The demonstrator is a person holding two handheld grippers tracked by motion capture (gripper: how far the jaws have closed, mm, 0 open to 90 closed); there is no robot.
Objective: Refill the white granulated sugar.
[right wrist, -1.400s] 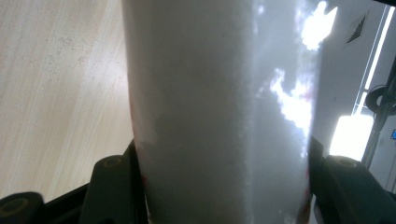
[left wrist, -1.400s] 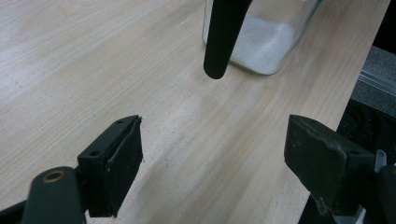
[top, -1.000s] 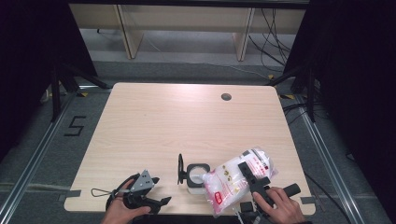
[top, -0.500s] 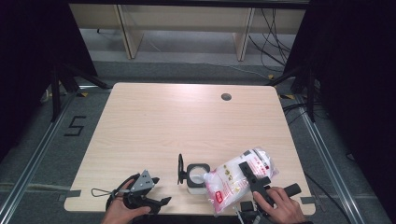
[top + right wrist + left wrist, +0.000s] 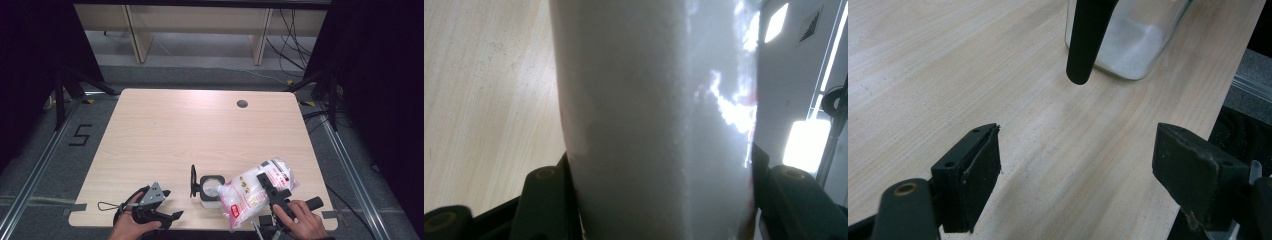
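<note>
A clear plastic bag of white powder (image 5: pixel 247 194) with red print hangs tilted over the table's front right, its lower end close to a square glass jar (image 5: pixel 210 188). My right gripper (image 5: pixel 267 182) is shut on the bag (image 5: pixel 649 100), which bulges between the jaws of that gripper (image 5: pixel 664 200). The jar (image 5: pixel 1135 42) holds some white powder, and its black hinged lid (image 5: pixel 193 181) stands open on the left side. My left gripper (image 5: pixel 171 204) is open near the front edge, left of the jar. Nothing lies between the jaws of the left gripper (image 5: pixel 1078 175), and the lid's black edge (image 5: pixel 1087 42) hangs ahead.
The wooden table (image 5: pixel 190 130) has a round cable hole (image 5: pixel 242 104) at the back right. A hand holds each gripper at the front edge. Shelf legs and cables stand on the floor behind, with a "5" mark (image 5: pixel 80 135) on the left.
</note>
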